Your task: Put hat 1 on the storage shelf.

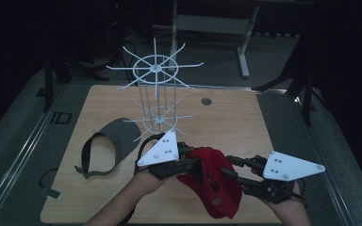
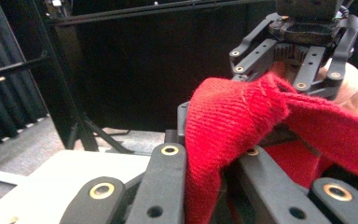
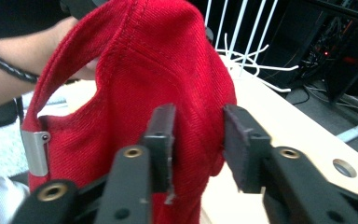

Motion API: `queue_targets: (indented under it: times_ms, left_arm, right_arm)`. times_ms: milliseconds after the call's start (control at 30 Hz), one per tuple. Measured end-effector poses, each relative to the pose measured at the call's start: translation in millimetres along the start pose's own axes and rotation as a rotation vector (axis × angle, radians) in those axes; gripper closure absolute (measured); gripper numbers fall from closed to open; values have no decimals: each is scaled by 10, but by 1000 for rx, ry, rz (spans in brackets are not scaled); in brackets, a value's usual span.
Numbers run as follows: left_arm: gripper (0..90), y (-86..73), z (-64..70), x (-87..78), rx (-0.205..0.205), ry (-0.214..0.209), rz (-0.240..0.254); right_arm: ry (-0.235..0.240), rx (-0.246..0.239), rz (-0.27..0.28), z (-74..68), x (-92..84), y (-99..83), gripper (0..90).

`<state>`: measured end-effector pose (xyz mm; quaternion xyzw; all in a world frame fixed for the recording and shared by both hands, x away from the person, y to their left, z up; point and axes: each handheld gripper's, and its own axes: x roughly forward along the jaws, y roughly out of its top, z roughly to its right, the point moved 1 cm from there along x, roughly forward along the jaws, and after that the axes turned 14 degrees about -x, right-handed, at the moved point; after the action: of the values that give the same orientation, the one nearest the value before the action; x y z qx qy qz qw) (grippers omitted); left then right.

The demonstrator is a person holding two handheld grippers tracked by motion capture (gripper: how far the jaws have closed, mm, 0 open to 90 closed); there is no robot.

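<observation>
A red cap (image 1: 217, 188) hangs between my two grippers above the near edge of the wooden table (image 1: 226, 117). My left gripper (image 1: 193, 165) is shut on a fold of the cap (image 2: 233, 112), and the red cloth bunches over its jaws (image 2: 209, 158). My right gripper (image 1: 228, 168) is at the cap's right side. Its pads stand apart (image 3: 198, 140) with the cap's crown (image 3: 158, 60) in and behind the gap, and the cloth does not look pinched. A metal buckle (image 3: 35, 151) sits on the cap's back strap.
A white wire hat rack (image 1: 155, 70) stands at the middle back of the table, its prongs (image 3: 242, 56) just beyond the cap. A grey visor (image 1: 115, 136) lies left of the rack's foot. A round cable hole (image 1: 206, 100) is at the back.
</observation>
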<state>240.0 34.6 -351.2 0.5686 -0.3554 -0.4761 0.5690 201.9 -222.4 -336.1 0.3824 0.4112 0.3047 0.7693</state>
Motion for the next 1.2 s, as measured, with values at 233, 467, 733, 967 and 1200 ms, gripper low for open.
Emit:
queue_targets:
  times_ms: [233,467,733,967,1200]
  left_arm:
    - [877,-54,-94,5,-8,14,-15]
    - [861,-92,-118,23,-23,-26,-19]
    - [551,-57,-58,-50,-11,6,-10]
    - [505,-71,-57,-196,-18,88,5]
    - [503,-152,-132,-396,-46,161,21]
  right_arm:
    - [38,10,62,24,-40,-22,884]
    - [9,44,78,61,-46,-45,887]
    - [-50,73,96,128,-162,-32,887]
    - [-108,92,84,171,-255,-33,887]
    - [-127,101,64,204,-310,-60,887]
